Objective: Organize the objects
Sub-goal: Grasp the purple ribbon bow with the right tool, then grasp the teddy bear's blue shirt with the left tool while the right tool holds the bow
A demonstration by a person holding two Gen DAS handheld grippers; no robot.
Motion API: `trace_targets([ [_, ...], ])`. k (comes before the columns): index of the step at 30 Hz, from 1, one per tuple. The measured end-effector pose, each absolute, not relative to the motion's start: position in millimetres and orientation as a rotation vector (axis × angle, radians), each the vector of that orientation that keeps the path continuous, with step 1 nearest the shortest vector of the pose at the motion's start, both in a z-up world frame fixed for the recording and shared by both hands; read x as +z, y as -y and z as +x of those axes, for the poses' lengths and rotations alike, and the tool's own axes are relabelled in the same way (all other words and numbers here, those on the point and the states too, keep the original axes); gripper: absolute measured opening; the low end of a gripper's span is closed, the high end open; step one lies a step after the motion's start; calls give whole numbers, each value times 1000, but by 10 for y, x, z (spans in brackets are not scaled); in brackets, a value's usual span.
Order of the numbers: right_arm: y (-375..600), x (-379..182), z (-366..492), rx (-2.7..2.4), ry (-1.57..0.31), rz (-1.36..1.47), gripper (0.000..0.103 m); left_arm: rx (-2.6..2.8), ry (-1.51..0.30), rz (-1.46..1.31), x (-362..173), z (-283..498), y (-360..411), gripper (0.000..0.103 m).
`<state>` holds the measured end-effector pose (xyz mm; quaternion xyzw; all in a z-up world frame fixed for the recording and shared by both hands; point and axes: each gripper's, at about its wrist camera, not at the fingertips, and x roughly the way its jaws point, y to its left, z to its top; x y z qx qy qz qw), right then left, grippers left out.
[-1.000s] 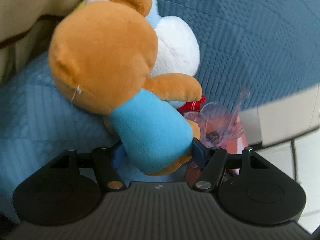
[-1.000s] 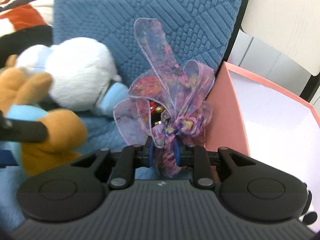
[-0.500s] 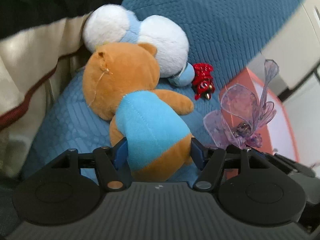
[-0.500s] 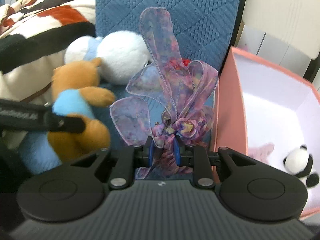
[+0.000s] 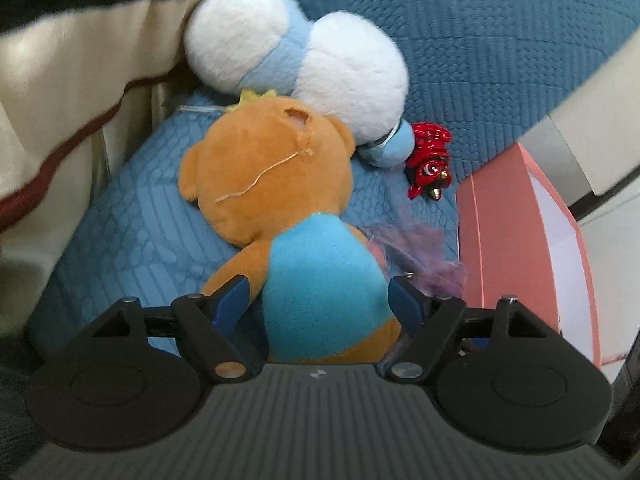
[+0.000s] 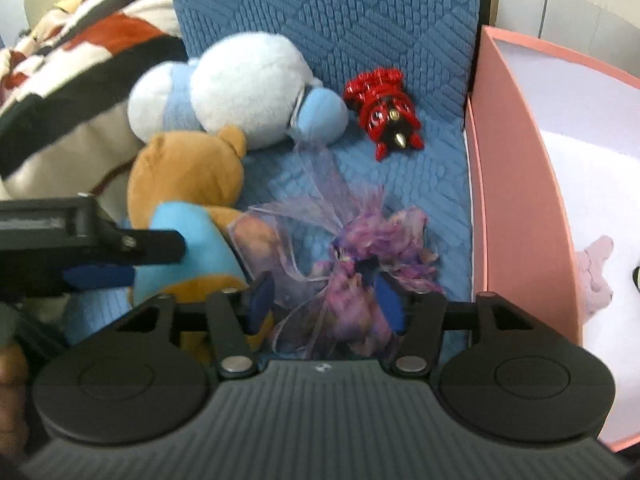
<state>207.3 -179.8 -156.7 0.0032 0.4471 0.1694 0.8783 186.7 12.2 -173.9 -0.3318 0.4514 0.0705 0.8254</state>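
An orange teddy bear in a blue shirt (image 5: 320,280) lies on the blue quilted seat, its body between the fingers of my left gripper (image 5: 320,300), which is closed on it. It also shows in the right wrist view (image 6: 188,216). A purple ribbon bow (image 6: 360,248) lies loose on the seat in front of my right gripper (image 6: 320,300), whose jaws stand apart. In the left wrist view the bow (image 5: 424,248) is blurred beside the bear. A white and blue plush (image 6: 248,88) and a red toy figure (image 6: 384,116) lie further back.
A pink box (image 6: 516,184) with a white inside stands to the right of the seat and holds a small pink plush (image 6: 596,272). A striped blanket (image 6: 68,76) lies at the left. The blue backrest (image 6: 332,20) rises behind the toys.
My right gripper has opened and the purple bow has dropped onto the seat. My left gripper still holds the bear, now lower on the seat.
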Motion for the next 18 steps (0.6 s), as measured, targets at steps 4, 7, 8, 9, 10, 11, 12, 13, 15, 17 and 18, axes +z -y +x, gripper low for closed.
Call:
trace_targets([
  [4, 1804, -1519, 2078, 331, -887, -22, 69, 166, -978, -761, -1822, 1937, -144, 81],
  [7, 1770, -1556, 2125, 296, -870, -90, 70, 172, -987, -764, -1859, 1992, -137, 84],
  [8, 1746, -1584, 2150, 288, -871, -116, 70, 173, -991, -762, -1868, 2009, -133, 85],
  [9, 1725, -1620, 2182, 280, -874, -137, 70, 173, -993, -761, -1870, 2020, -132, 85],
  [10, 1710, -1658, 2219, 273, -881, -151, 70, 172, -995, -758, -1874, 2032, -126, 86],
  [11, 1700, -1704, 2258, 264, -890, -161, 70, 170, -996, -753, -1876, 2044, -118, 87],
  [12, 1694, -1758, 2300, 257, -903, -166, 70, 169, -997, -748, -1880, 2056, -113, 88],
  [13, 1689, -1810, 2334, 256, -918, -169, 70, 170, -997, -742, -1886, 2067, -105, 88],
  [15, 1677, -1914, 2399, 254, -954, -174, 70, 171, -1000, -728, -1907, 2093, -95, 88],
  [17, 1667, -1986, 2438, 255, -977, -180, 70, 164, -998, -717, -1912, 2107, -81, 91],
  [18, 1665, -2017, 2454, 257, -989, -177, 70, 159, -998, -713, -1916, 2114, -76, 91],
])
